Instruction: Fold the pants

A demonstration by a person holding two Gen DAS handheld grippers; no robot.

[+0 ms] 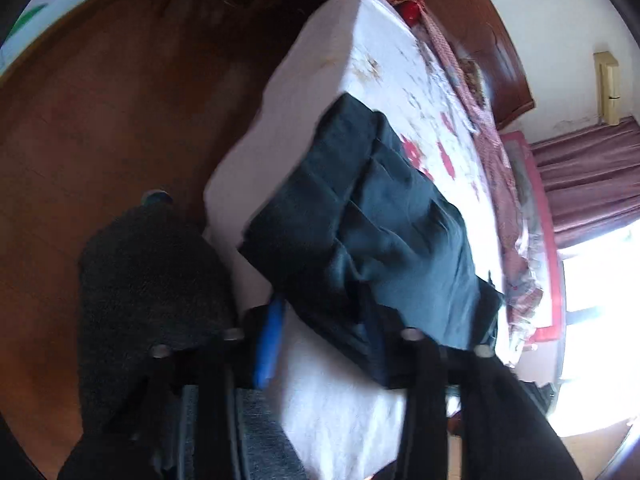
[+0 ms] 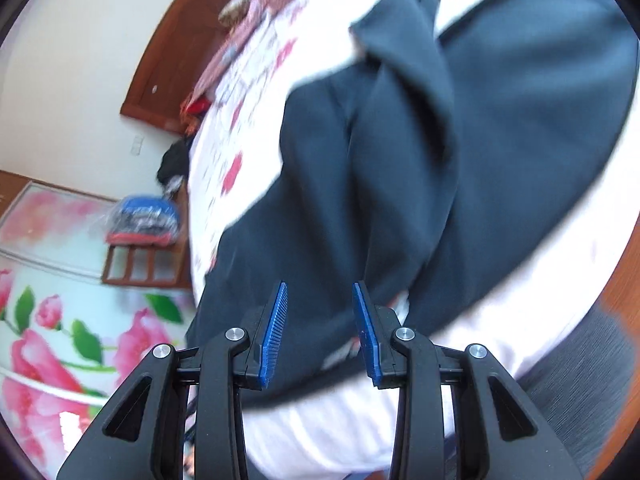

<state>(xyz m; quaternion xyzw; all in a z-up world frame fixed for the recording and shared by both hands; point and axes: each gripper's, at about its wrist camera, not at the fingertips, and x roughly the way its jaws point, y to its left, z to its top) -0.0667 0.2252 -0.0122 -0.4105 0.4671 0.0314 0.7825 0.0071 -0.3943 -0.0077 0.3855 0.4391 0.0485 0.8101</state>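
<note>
Dark teal pants (image 1: 380, 220) lie folded in a rough rectangle near the corner of a bed with a white flowered sheet (image 1: 380, 60). My left gripper (image 1: 322, 304) is at the pants' near edge, open. Its left blue pad (image 1: 268, 344) is bare over the sheet, and cloth drapes over the right finger and hides it. In the right wrist view the pants (image 2: 420, 160) fill the middle, creased, with white print by the near hem. My right gripper (image 2: 320, 286) hovers just over them, open, both blue pads (image 2: 276, 320) bare with nothing pinched.
A person's dark fleecy leg (image 1: 148, 280) stands by the bed on the brown wooden floor (image 1: 100, 120). A checked blanket (image 1: 488, 128), wooden headboard (image 1: 492, 40) and curtain (image 1: 592, 176) lie beyond. A flowered wardrobe (image 2: 48, 340) and a stool holding a blue bag (image 2: 144, 216) stand left of the bed.
</note>
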